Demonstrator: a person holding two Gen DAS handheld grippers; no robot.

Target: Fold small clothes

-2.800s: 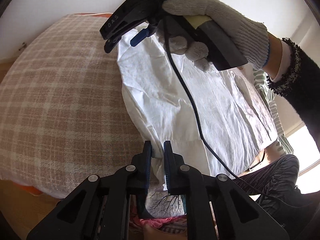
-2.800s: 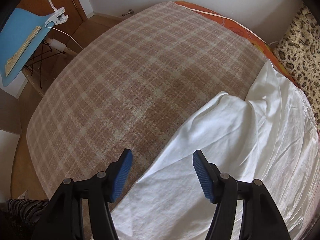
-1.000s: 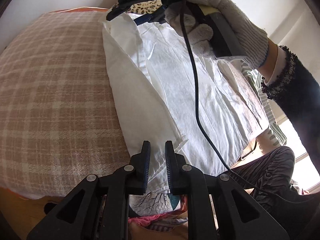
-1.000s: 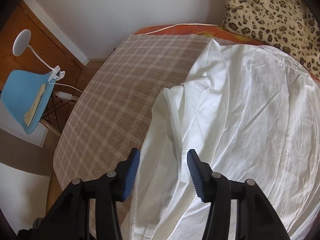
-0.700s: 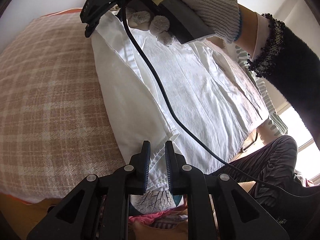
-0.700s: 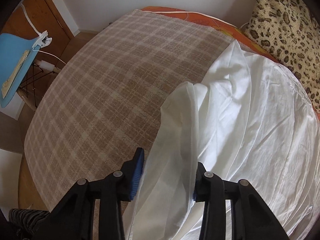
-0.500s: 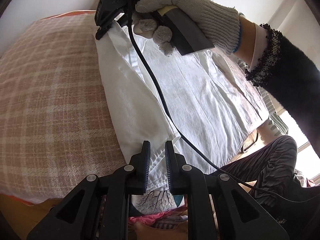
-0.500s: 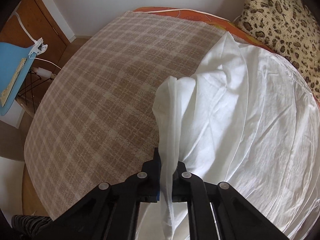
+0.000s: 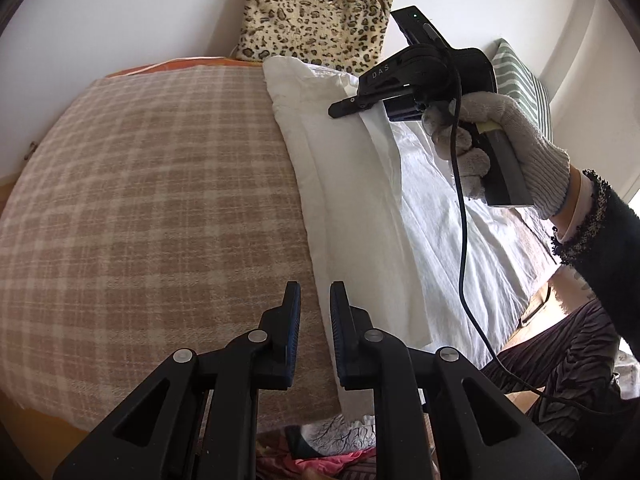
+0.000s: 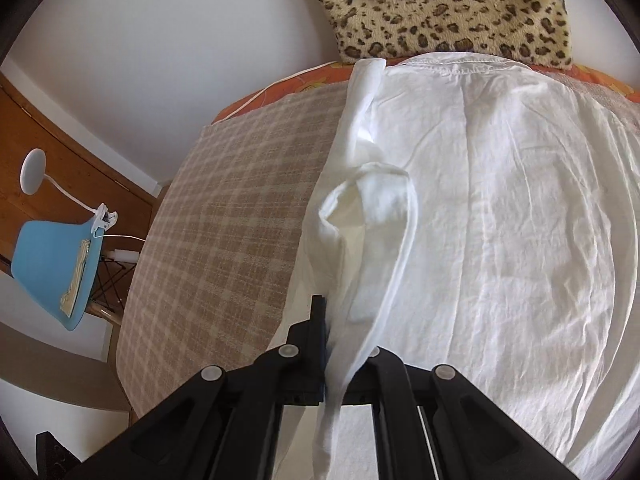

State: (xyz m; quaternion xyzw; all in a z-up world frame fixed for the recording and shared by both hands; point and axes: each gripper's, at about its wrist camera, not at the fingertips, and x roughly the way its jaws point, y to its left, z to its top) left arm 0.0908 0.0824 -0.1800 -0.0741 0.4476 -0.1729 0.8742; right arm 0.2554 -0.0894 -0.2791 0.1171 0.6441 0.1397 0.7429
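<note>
White cotton, a small shirt (image 10: 500,200), lies spread over the right part of a bed covered with a beige-and-pink checked blanket (image 9: 152,200); its far edge reaches the head of the bed, where a leopard-print cushion (image 10: 448,4) leans against the wall. The shirt's left side is folded over onto itself along a long crease that runs from the head of the bed toward the near edge.

The right gripper (image 10: 332,344), held in a grey knitted glove (image 9: 516,140), is pressed together on a strip of the shirt's fabric, lifting a loop of it above the rest of the garment.

The left gripper (image 9: 315,304) hangs over the near edge of the bed, its jaws a narrow gap apart, just above the folded left border of the shirt; whether the pads touch the cloth cannot be told.

Beside the bed stands a blue chair (image 10: 52,256) with a white clip lamp (image 10: 36,176).
</note>
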